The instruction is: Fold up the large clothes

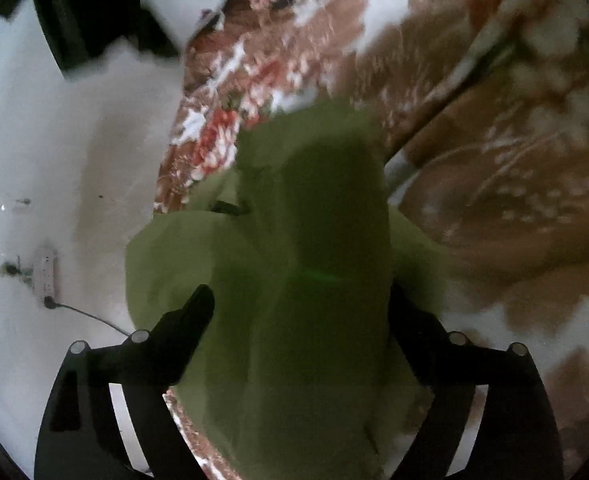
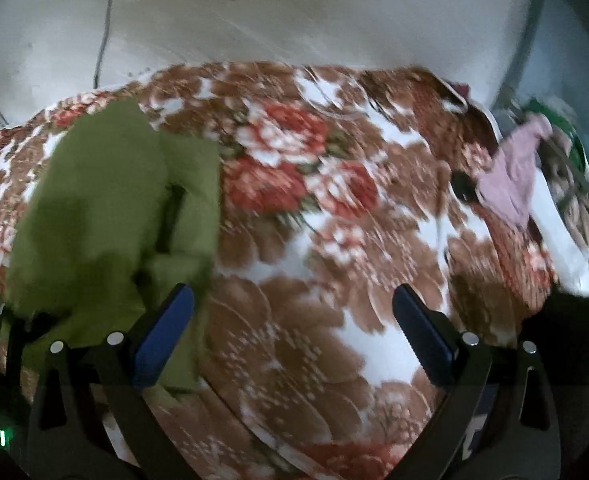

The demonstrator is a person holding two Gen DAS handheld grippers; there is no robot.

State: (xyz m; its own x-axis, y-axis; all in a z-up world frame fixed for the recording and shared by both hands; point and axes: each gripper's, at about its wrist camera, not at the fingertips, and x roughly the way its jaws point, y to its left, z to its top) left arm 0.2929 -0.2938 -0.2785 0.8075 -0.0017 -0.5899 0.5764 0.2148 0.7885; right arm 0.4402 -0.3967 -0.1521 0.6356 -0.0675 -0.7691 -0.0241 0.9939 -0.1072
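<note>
Green garment (image 2: 106, 208) lies bunched on the floral blanket (image 2: 302, 208), near its wall-side edge; left gripper (image 1: 294, 304) gapes wide around it, right gripper (image 2: 294, 312) wide and empty beside it, likely between folds.

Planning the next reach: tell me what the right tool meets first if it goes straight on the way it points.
Most likely the floral blanket. The right tool stands open and empty, and only that brown-and-red spread fills the gap ahead. The green garment lies off to its left side. Depth is unclear in the blur.
</note>
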